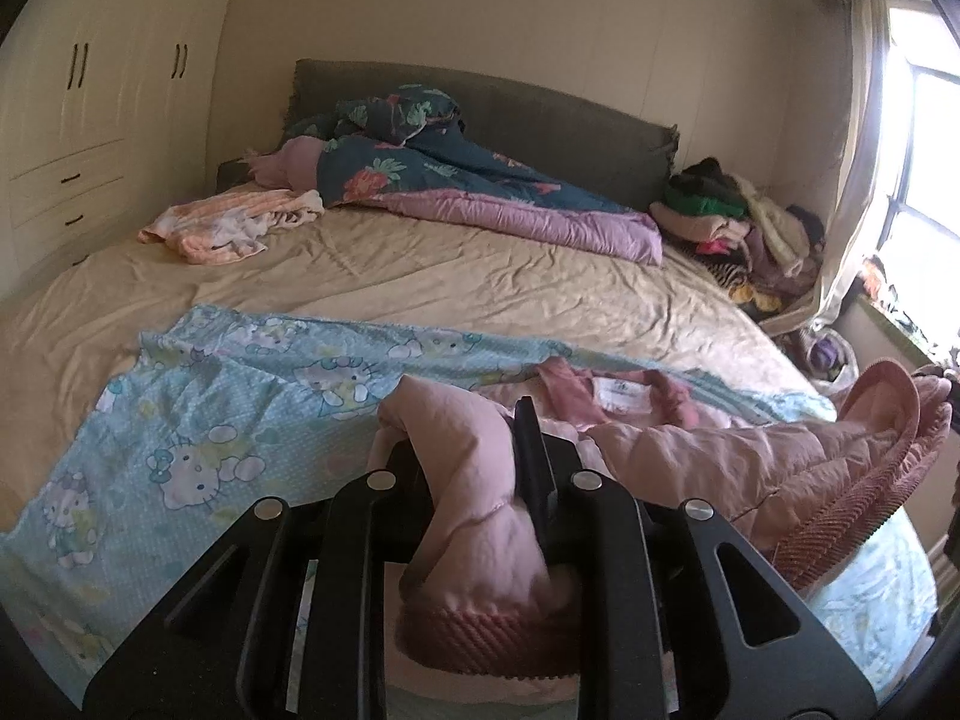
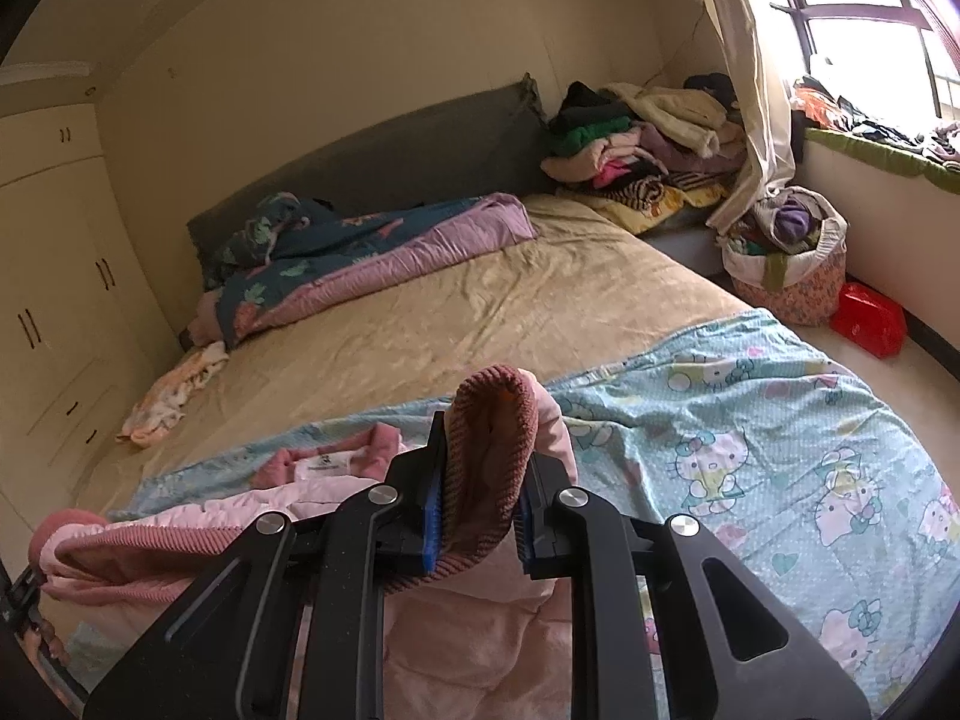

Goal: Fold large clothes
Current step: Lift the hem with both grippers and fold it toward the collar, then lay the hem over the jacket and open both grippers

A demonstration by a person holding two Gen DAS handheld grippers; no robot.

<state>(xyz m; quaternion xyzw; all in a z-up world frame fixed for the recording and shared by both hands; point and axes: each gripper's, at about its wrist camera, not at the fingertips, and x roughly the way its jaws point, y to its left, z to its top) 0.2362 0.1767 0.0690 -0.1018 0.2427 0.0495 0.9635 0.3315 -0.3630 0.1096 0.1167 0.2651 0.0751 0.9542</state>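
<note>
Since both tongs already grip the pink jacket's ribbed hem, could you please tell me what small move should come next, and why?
Probably carry the ribbed hem forward toward the collar and lay it down. The left tongs and right tongs are each shut on the pink jacket, whose hem is lifted while its collar end lies flat on the cartoon-cat sheet.

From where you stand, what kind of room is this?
Most likely a home bedroom: a large bed with a grey headboard, a crumpled quilt near it, and a built-in wardrobe along the wall.
</note>
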